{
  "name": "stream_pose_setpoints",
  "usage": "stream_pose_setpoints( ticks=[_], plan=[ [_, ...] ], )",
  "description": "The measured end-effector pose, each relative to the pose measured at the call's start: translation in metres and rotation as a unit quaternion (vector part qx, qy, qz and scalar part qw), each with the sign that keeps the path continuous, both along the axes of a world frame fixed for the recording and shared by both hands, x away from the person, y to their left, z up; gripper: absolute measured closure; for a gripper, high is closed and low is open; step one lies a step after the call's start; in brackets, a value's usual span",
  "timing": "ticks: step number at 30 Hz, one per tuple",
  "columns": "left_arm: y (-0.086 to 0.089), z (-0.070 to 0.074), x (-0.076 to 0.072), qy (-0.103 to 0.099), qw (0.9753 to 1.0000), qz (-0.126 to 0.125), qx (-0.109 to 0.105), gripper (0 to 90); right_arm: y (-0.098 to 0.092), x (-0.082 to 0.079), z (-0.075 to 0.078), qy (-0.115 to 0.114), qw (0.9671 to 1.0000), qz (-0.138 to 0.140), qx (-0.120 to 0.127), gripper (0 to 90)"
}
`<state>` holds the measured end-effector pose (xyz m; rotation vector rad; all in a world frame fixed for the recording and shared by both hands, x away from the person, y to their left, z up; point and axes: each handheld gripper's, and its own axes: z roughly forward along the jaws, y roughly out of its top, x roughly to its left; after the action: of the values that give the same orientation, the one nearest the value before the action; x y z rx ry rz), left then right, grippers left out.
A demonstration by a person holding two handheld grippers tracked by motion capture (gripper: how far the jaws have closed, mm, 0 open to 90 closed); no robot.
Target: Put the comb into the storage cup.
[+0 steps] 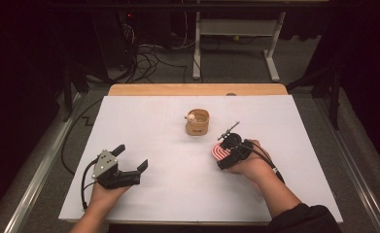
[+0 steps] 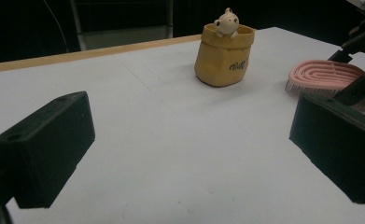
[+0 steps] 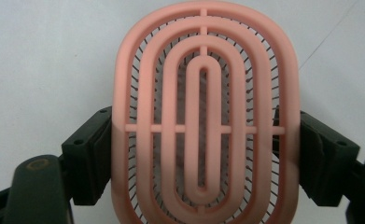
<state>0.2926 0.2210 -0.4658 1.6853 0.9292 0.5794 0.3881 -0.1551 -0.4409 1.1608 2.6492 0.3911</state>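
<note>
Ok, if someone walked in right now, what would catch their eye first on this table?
Probably the pink brush, an oval of concentric ribs over dark bristles, lying bristles down right of centre with the right gripper closed on its sides. Next, the small yellow pot with a cream bear peeking over its rim, near the table's middle. The left gripper rests open at the near left.
</note>
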Motion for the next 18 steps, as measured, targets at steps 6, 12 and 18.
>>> stream_pose_setpoints(
  ticks=[6,12,18],
  plan=[
    [-0.0001,0.0001,-0.0001,0.000,1.0000,-0.001,0.000,0.9,0.0007,0.0008,0.0007,0.005,1.0000,-0.002,-0.005,20.3],
    [-0.0006,-0.0002,0.0001,-0.002,1.0000,-0.004,0.003,1.2,-0.0009,0.0040,0.0014,0.016,0.9999,0.005,0.000,20.4],
    [-0.0008,-0.0003,-0.0002,0.000,1.0000,-0.004,0.003,1.2,-0.0019,0.0053,0.0017,0.021,0.9998,0.004,0.003,20.5]
  ],
)
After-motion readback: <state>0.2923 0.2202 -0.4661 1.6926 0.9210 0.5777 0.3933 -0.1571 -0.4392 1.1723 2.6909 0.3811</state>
